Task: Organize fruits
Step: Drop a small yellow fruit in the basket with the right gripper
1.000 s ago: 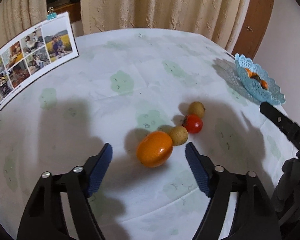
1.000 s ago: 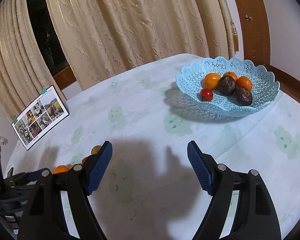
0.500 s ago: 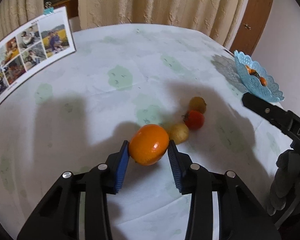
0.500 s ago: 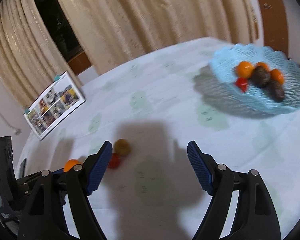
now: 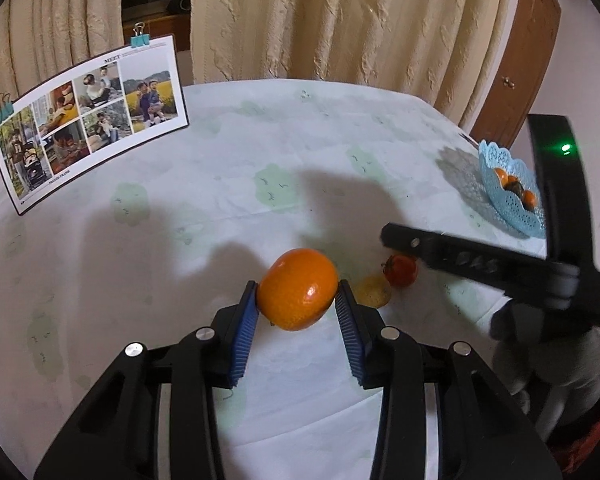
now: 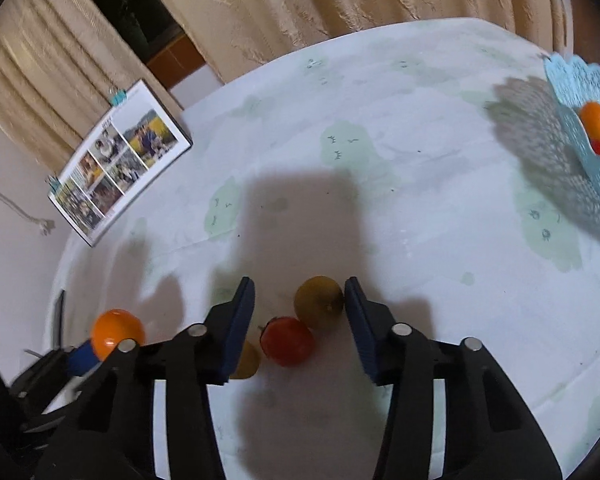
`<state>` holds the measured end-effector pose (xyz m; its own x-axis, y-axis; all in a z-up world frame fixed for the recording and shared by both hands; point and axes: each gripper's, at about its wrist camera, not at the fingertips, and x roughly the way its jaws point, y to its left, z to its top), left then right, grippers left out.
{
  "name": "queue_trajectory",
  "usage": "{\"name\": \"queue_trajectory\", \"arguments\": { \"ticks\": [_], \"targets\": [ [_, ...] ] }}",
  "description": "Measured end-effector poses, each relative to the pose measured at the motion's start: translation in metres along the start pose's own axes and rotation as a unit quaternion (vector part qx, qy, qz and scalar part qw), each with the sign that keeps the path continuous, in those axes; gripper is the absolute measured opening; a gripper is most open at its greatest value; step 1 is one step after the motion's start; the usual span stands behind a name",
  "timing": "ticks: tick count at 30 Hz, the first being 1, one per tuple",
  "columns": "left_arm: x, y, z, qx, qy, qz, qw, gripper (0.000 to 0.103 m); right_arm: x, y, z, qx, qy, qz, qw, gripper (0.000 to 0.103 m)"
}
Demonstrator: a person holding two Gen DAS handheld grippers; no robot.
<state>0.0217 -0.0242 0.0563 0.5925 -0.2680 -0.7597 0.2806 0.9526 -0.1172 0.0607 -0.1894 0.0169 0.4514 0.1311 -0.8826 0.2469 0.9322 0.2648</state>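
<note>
Orange mandarin (image 5: 298, 288) sits clamped in the left gripper (image 5: 296, 300), ready for the basket (image 5: 504, 196); the right gripper (image 6: 299, 308) is closing around a brown fruit (image 6: 318, 300), one pad touching.

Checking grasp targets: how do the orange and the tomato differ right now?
The orange is larger and plain orange; the tomato is smaller, red, with a dark stem cap. The orange is clamped in the left gripper; the tomato lies free on the tablecloth, between the right gripper fingers, whose jaws are closing. Both are round and glossy.
</note>
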Motion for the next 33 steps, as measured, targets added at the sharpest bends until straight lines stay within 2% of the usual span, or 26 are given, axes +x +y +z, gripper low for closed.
{"name": "queue_trajectory", "arguments": {
  "ticks": [3, 4, 12, 18, 27, 33],
  "targets": [
    [-0.002, 0.002, 0.001, -0.005, -0.001, -0.001, 1.0000, 0.040, 0.007, 0.005, -0.002, -0.020, 0.005, -0.023, 1.000, 0.029],
    [-0.003, 0.003, 0.001, -0.006, -0.002, -0.001, 1.0000, 0.040, 0.009, 0.006, -0.003, -0.022, 0.004, -0.028, 0.999, 0.027],
    [-0.003, 0.004, 0.001, -0.008, -0.001, -0.002, 1.0000, 0.040, -0.010, -0.004, 0.001, -0.015, -0.031, -0.035, 0.999, 0.027],
    [0.002, 0.001, -0.001, -0.005, 0.003, 0.000, 1.0000, 0.040, -0.045, -0.035, 0.006, 0.019, -0.073, -0.049, 0.996, 0.027],
    [0.009, -0.007, -0.002, 0.005, 0.012, 0.005, 0.9999, 0.040, -0.104, -0.091, 0.013, 0.069, -0.144, -0.083, 0.984, 0.027],
    [0.010, -0.016, 0.001, 0.008, 0.013, 0.005, 0.9999, 0.040, -0.125, -0.125, 0.018, 0.101, -0.173, -0.103, 0.974, 0.027]
  ]
}}
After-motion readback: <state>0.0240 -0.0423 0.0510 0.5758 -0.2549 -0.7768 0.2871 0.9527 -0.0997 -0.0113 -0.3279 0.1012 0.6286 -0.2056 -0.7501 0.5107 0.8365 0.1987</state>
